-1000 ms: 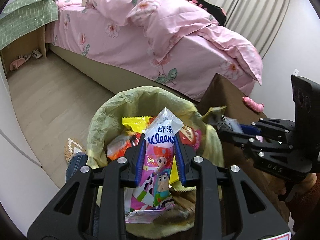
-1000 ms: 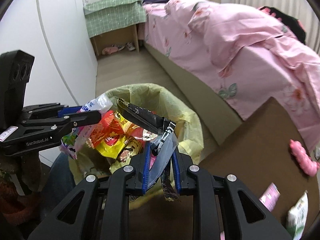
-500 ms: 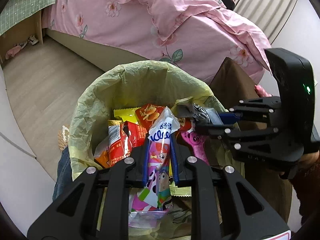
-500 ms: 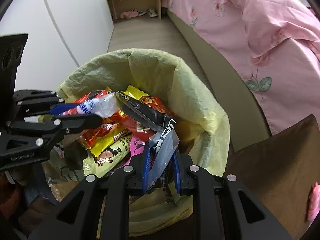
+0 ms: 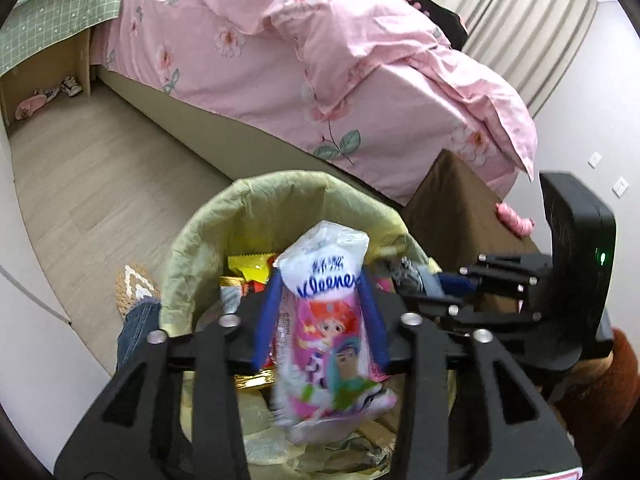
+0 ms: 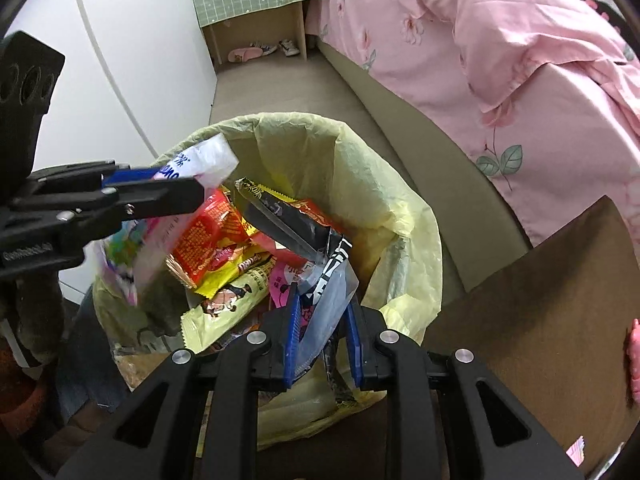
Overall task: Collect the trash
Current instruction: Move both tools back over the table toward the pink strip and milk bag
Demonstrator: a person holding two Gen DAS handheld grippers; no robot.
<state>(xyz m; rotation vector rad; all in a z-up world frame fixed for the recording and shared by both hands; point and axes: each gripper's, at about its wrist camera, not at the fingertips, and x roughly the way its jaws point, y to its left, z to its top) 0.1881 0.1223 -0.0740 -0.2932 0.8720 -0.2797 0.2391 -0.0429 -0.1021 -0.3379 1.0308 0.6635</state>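
Observation:
A trash bin lined with a yellow-green bag (image 5: 208, 236) (image 6: 400, 208) holds several snack wrappers (image 6: 216, 236). My left gripper (image 5: 320, 312) stands over the bin with its jaws spread wide; the pink Kleenex tissue pack (image 5: 328, 320) sits loosely between them, blurred. It also shows in the right wrist view (image 6: 200, 164) at the left gripper (image 6: 160, 188). My right gripper (image 6: 322, 316) has opened around a black and silver wrapper (image 6: 304, 236) that hangs over the bin. The right gripper shows in the left wrist view (image 5: 452, 288).
A bed with a pink floral quilt (image 5: 320, 60) stands behind the bin. A brown table (image 6: 540, 320) lies to the right with a pink object (image 5: 514, 220) on it. A green-covered shelf with shoes (image 6: 256, 12) is at the back. Wooden floor (image 5: 100, 168) lies left.
Both grippers have opened over the bin; the jaws are wider apart than before. The tissue pack is blurred and slipping down. The left gripper has lifted and tilted up from the bin.

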